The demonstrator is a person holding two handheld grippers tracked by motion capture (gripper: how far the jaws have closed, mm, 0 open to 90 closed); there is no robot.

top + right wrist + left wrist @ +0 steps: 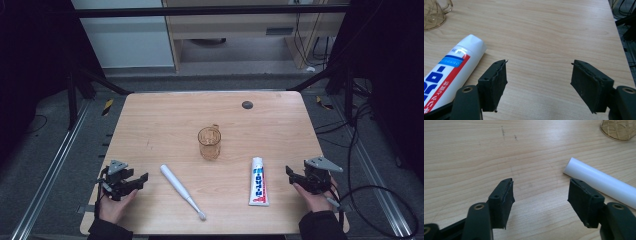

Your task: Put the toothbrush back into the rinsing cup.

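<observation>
On the wooden bench [165, 120], toothbrush [181, 185] lies near-left and toothpaste tube [258, 181] near-right of the amber cup [209, 142]. Left gripper [131, 182] and right gripper [295, 176] rest outside them, jaws wide and empty; the gripper views confirm bare gaps.

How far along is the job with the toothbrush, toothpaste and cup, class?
Nothing looks done yet. The toothbrush and the toothpaste tube lie flat on the table, apart from the amber cup, which stands upright with nothing in it. In hand: nothing. The left gripper rests open beside the toothbrush, the right gripper open beside the tube. Every pick-up is still left.
</observation>
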